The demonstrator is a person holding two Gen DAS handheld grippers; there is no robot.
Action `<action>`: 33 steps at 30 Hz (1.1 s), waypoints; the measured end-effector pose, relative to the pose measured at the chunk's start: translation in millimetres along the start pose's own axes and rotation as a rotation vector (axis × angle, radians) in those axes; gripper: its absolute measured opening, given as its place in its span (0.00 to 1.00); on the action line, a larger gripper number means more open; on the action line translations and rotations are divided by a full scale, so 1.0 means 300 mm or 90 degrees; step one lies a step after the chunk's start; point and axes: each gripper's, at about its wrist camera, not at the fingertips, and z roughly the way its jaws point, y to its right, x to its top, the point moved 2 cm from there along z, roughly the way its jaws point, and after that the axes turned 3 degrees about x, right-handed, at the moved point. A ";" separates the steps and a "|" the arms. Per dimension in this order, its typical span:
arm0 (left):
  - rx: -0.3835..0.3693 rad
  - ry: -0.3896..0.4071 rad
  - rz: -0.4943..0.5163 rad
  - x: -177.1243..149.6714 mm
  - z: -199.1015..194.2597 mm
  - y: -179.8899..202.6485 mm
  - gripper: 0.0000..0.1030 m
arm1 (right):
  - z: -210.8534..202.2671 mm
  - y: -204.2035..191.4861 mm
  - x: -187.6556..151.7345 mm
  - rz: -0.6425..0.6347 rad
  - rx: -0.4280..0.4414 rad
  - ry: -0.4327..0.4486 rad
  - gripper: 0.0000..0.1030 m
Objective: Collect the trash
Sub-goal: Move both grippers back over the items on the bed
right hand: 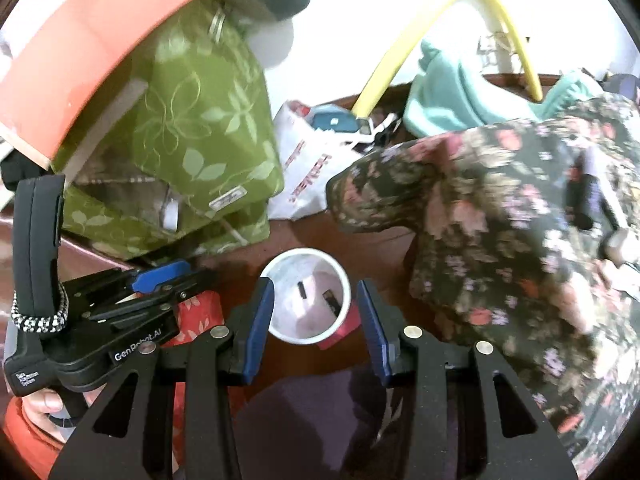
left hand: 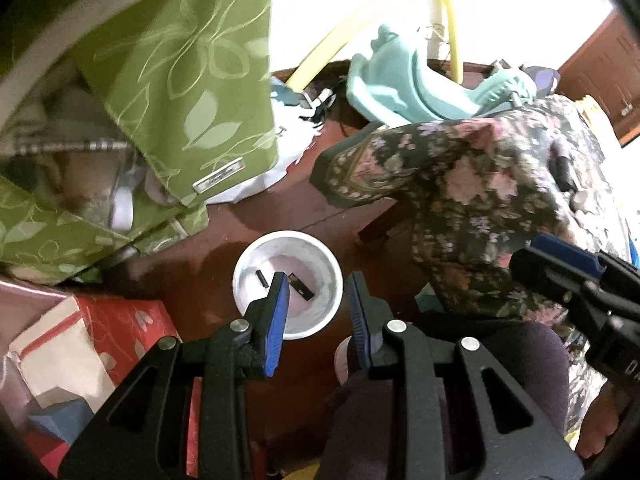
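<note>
A white round bin point(left hand: 288, 284) stands on the dark red floor, seen from above. Two small black pieces point(left hand: 300, 286) lie inside it. The bin also shows in the right wrist view point(right hand: 306, 300), with the black pieces point(right hand: 330, 300) inside. My left gripper point(left hand: 318, 300) is open and empty, held above the bin's right rim. My right gripper point(right hand: 314, 308) is open and empty, held above the bin with a finger to each side. The left gripper also shows at the left of the right wrist view point(right hand: 160, 280).
A green leaf-patterned bag point(left hand: 192, 92) stands at the left. A white plastic bag point(right hand: 308, 164) lies behind the bin. A floral cloth point(left hand: 480, 200) fills the right. A red patterned box point(left hand: 116, 340) sits at the lower left. Teal fabric point(left hand: 400, 84) and a yellow hoop point(right hand: 440, 20) lie at the back.
</note>
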 end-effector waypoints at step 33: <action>-0.081 0.065 0.235 0.134 -0.065 0.903 0.47 | -0.489 0.790 -0.169 0.162 -0.134 0.133 0.56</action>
